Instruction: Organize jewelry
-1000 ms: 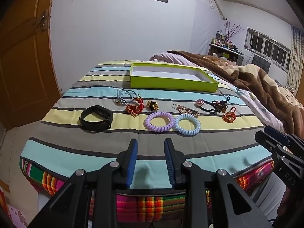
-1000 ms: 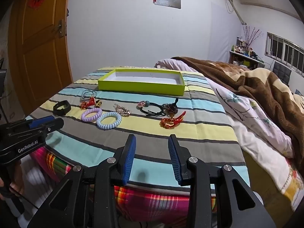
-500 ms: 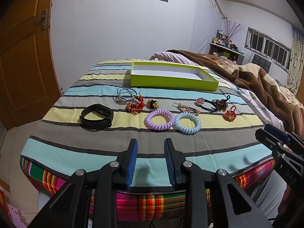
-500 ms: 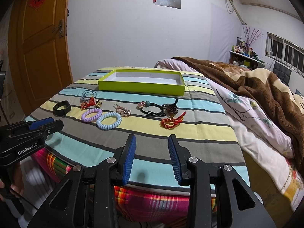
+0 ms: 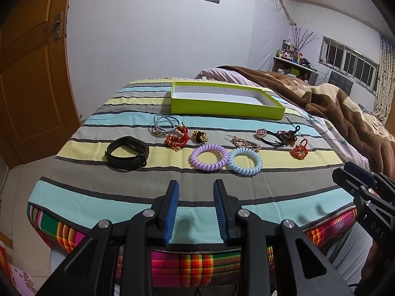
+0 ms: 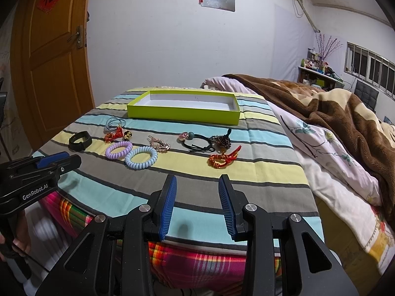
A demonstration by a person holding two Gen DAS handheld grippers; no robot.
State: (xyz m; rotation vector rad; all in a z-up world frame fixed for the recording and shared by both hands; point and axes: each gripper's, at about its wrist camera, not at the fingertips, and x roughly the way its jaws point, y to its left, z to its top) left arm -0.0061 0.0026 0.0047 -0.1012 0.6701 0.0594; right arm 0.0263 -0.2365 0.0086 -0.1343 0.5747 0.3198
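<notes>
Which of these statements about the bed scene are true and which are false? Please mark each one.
1. The green box holds nothing. True.
2. The purple coil hair tie lies inside the box. False: it lies on the striped cover, beside the blue coil hair tie.
3. The left tool is open and holds nothing. True.
4. The right tool grips the black wristband. False: it is open and holds nothing; the wristband lies on the cover.
5. The box stands farther from the tools than the jewelry. True.
</notes>
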